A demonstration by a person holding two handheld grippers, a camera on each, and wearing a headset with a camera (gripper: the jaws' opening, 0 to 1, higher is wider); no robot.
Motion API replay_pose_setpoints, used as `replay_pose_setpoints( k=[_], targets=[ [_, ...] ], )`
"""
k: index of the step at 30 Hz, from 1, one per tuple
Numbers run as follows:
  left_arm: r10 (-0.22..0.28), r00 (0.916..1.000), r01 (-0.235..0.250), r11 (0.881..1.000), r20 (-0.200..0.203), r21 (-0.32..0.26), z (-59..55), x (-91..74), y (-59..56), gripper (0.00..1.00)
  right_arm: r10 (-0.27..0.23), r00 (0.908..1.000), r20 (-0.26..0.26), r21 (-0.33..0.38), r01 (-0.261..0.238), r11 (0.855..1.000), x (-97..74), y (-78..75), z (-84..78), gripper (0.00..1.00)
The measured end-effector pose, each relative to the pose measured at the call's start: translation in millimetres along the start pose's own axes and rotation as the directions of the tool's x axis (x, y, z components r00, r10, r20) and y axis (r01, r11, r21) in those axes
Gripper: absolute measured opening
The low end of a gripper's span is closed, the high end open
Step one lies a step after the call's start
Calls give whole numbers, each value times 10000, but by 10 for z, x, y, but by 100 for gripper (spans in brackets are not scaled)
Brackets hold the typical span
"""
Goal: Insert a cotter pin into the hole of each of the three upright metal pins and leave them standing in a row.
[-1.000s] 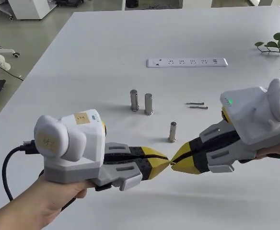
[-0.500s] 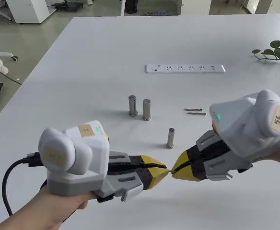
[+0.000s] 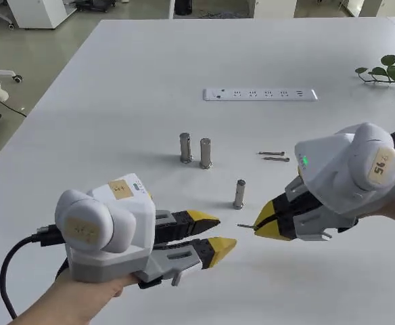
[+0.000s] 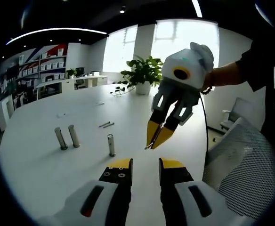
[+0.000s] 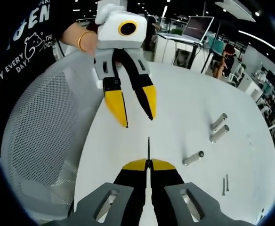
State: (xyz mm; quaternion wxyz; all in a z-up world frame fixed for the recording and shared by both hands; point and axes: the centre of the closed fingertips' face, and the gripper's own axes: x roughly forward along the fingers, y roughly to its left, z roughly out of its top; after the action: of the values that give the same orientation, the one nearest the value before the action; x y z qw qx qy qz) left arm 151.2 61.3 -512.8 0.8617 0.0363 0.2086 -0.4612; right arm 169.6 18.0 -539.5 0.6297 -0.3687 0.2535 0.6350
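Observation:
Three upright metal pins stand on the white table: two close together [image 3: 185, 147] [image 3: 205, 153] and one nearer [image 3: 239, 193]. My right gripper [image 3: 258, 227] is shut on a thin cotter pin [image 3: 245, 225], which sticks out of its tips toward the left; in the right gripper view the cotter pin [image 5: 148, 148] points straight ahead. My left gripper [image 3: 219, 231] hangs open a little left of the pin's free end, with nothing between its jaws. The left gripper view has the right gripper [image 4: 157, 136] ahead, above the table. Two more cotter pins [image 3: 274, 156] lie right of the paired pins.
A white power strip [image 3: 260, 94] lies across the far middle of the table. A green plant sprig [image 3: 387, 66] sits at the far right edge. A mesh chair [image 5: 43, 141] is near the table's front edge. A black cable [image 3: 11, 244] trails from the left gripper.
The two grippers' tips met at the cotter pin before. The left gripper has opened and drawn back, and the right gripper has lifted slightly with the pin.

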Motion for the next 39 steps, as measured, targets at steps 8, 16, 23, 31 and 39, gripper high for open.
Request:
replay_pose_setpoints(
  k=[8,16,23,31,39],
  targets=[
    [652,9979,-652,9977,40,-168,-41,7,115,23,-724,9939,-829,350,755,9965,-64,-254,-177,0],
    [1264,9919,-1261,9918,121,-188,-57,133,251,24,-1093,9854,-1303,394,1153,9926,-91,-444,-274,0],
    [1939,9810,-1935,9802,41,-429,-97,299,421,26,-1223,9789,-1640,327,1293,9911,-37,-595,-382,0],
    [2302,9729,-2309,9721,-204,-423,-140,507,564,25,-1187,9753,-1862,497,1300,9903,34,-680,-477,0],
    [2508,9675,-2518,9673,-329,-297,-136,687,655,23,-1015,9746,-1996,705,1176,9906,89,-726,-512,0]
  ],
)
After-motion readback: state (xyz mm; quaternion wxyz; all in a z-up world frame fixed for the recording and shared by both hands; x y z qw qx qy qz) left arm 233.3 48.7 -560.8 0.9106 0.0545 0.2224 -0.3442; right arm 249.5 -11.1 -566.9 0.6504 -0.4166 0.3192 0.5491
